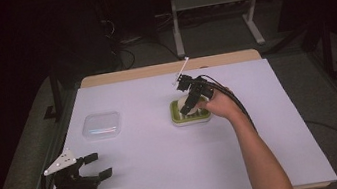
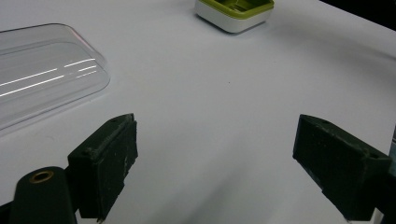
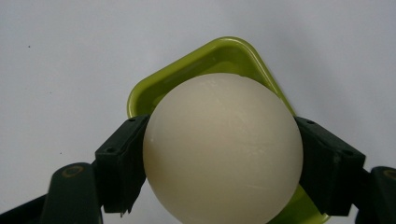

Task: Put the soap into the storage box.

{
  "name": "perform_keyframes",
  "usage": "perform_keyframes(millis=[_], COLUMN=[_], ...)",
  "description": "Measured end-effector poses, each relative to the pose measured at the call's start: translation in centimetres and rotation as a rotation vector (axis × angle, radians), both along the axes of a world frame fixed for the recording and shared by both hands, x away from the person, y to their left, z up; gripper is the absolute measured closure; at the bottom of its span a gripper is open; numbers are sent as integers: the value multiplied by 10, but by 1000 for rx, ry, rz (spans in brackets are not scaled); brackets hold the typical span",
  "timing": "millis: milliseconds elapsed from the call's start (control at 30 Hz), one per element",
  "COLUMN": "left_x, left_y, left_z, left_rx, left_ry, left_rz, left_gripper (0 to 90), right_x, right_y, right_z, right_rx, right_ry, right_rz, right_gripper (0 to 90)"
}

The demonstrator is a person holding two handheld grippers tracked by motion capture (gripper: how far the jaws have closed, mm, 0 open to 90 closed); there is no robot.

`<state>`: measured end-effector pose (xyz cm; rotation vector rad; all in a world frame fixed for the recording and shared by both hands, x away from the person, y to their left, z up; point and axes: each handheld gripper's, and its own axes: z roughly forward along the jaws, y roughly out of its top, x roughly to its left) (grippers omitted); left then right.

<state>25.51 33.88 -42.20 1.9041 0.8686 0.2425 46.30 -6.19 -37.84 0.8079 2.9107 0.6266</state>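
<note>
Our right gripper (image 3: pixel 223 154) clamps its jaws on the cream ball (image 3: pixel 223 149) above the green tray (image 3: pixel 205 58); we should lower it centred before releasing. Our left gripper (image 2: pixel 224 154) rests on the tabletop (image 2: pixel 210 93), jaws spread

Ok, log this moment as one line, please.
right tongs: shut on cream ball above green tray | left tongs: open, idle | clear lid: on table

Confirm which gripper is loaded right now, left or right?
The right gripper: its jaws clamp a cream ball over the green tray. The left gripper is open, holding nothing.
</note>
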Motion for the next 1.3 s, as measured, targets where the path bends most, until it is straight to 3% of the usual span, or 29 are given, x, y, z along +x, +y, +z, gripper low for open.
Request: perform_keyframes(millis=[1300], left_x=[0], left_y=[1], left_z=[0], left_rx=[-1], left_ry=[0], left_rz=[-3], left_gripper=[132], right_x=[5], right_y=[5], right_z=[-14], right_rx=[-34], right_ry=[34], right_rz=[-18], right_gripper=[238])
